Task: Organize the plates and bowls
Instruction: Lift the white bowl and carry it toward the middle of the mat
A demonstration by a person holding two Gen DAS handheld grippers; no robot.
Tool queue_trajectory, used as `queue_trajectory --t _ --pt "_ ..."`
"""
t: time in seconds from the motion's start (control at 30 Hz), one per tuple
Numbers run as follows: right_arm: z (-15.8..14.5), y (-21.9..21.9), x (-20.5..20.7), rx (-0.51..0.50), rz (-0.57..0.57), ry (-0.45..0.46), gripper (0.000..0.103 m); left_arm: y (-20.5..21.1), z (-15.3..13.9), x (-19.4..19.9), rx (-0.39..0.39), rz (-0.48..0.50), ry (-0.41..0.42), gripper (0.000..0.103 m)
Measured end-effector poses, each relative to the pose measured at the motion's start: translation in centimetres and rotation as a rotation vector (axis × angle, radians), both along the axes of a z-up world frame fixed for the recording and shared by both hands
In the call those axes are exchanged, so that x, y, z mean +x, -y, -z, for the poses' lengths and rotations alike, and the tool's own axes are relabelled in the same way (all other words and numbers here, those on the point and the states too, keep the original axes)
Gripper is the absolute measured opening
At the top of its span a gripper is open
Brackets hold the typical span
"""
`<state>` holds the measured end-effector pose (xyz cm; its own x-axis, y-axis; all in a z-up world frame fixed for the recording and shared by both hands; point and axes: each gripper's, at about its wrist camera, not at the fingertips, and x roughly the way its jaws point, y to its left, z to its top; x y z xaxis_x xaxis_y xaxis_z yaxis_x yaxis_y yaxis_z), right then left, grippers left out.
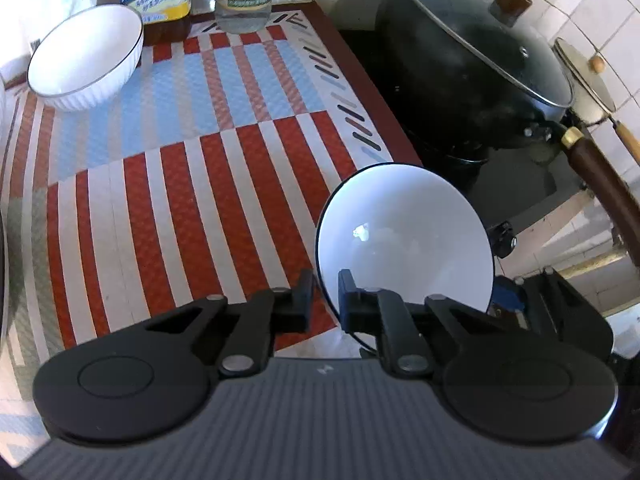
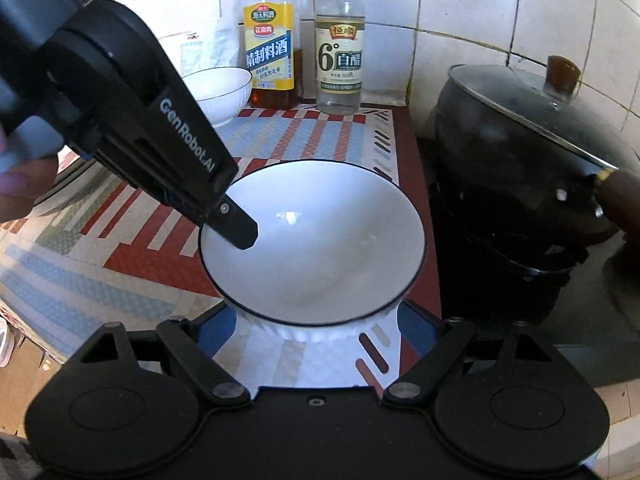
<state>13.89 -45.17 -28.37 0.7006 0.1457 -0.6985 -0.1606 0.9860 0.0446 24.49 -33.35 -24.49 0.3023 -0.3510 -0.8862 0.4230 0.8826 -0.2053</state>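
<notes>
The near wall of the dark-rimmed bowl (image 2: 320, 248) is hidden behind the right gripper (image 2: 318, 330), whose blue-padded fingers (image 2: 218, 330) stand wide on either side of its base without clearly touching. The left gripper (image 1: 326, 300) pinches the bowl's rim, one finger inside and one outside, tilted over the striped mat (image 1: 180, 168) on the table. Its arm reads "GenRobot.AI". A ribbed white bowl (image 1: 86, 56) sits at the back beside bottles; the vinegar bottle (image 2: 340, 52) shows "6°".
</notes>
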Motion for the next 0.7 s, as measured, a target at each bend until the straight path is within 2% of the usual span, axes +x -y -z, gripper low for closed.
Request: queue_trajectory --t 0.37,0.5,0.7 --pt "-0.1 -0.7 -0.1 0.002 -0.015 0.002 0.089 -0.7 -0.4 -0.7 0.013 0.018 0.041 0.011" --pt "-1.0 -1.9 -0.2 -0.028 -0.050 0.024 0.089 -2.0 -1.2 -0.7 0.029 -0.012 0.021 0.011" --pt "-3.3 -4.3 0.3 -0.045 -0.130 0.049 0.089 -5.6 -3.3 -1.3 0.032 -0.063 0.050 0.011"
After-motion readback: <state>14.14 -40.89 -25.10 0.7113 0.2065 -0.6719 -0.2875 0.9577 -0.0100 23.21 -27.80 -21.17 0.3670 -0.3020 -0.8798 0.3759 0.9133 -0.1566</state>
